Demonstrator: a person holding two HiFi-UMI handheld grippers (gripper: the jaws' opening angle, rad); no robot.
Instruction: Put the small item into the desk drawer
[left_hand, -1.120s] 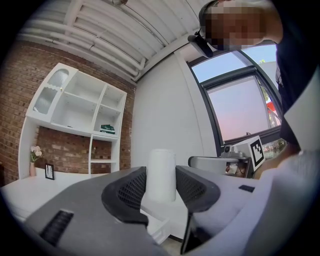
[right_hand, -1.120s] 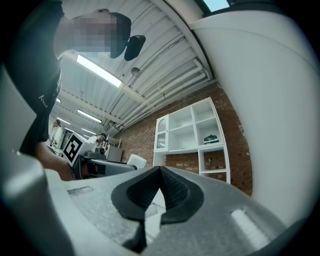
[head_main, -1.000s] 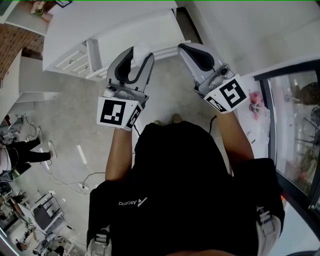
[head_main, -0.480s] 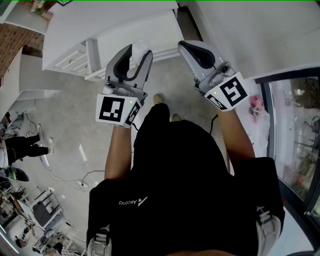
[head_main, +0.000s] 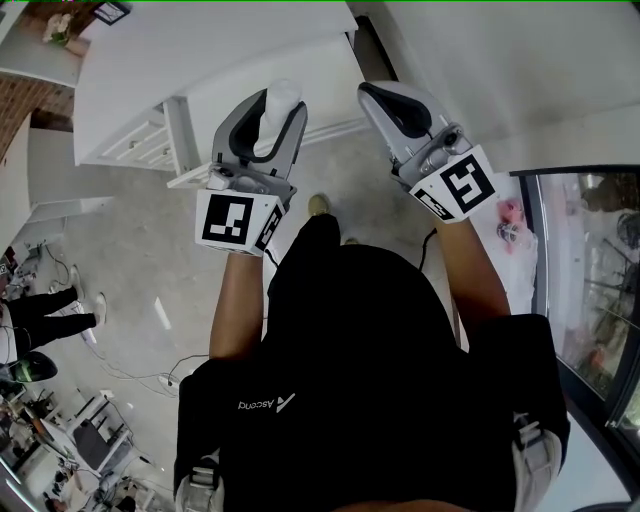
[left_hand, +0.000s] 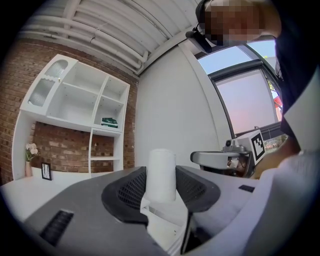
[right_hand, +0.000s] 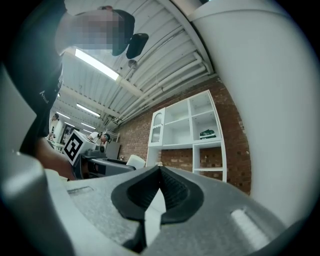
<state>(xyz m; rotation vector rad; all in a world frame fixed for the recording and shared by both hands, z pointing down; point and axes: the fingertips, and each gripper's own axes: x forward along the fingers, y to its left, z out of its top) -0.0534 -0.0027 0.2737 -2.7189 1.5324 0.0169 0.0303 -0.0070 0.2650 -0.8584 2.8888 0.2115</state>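
Half of the head view taken up by a black top (head_main: 380, 380), printed "Ascend" in white beside a small slanted mark. Beyond it, grey floor (head_main: 130, 250) and a white desk (head_main: 220, 50) ahead of both grippers, with panelled drawer fronts (head_main: 145, 135) on its near side. Against the brick wall (left_hand: 65, 145), seen along the left jaws, a white shelf unit (left_hand: 75, 105) with a dark green thing (left_hand: 110, 121) on one shelf. At the right edge, a dark-framed glass pane (head_main: 590, 260).

Left gripper (head_main: 279, 118) raised short of the desk, jaws pinching the small item (left_hand: 161, 175): a plain white cylinder, upright between the ribbed black pads (left_hand: 127, 192), top end clear above them, well apart from the drawers. Right gripper (head_main: 374, 94) alongside and apart, jaws pressed together tip to tip. Black-and-white square markers on each cube (head_main: 236, 221).

Smaller still: a tan shoe (head_main: 320, 204) on the floor between the two cubes, cables (head_main: 150, 365) trailing at left, a picture frame (left_hand: 46, 171) and pale flowers (left_hand: 31, 149) on the desk top.
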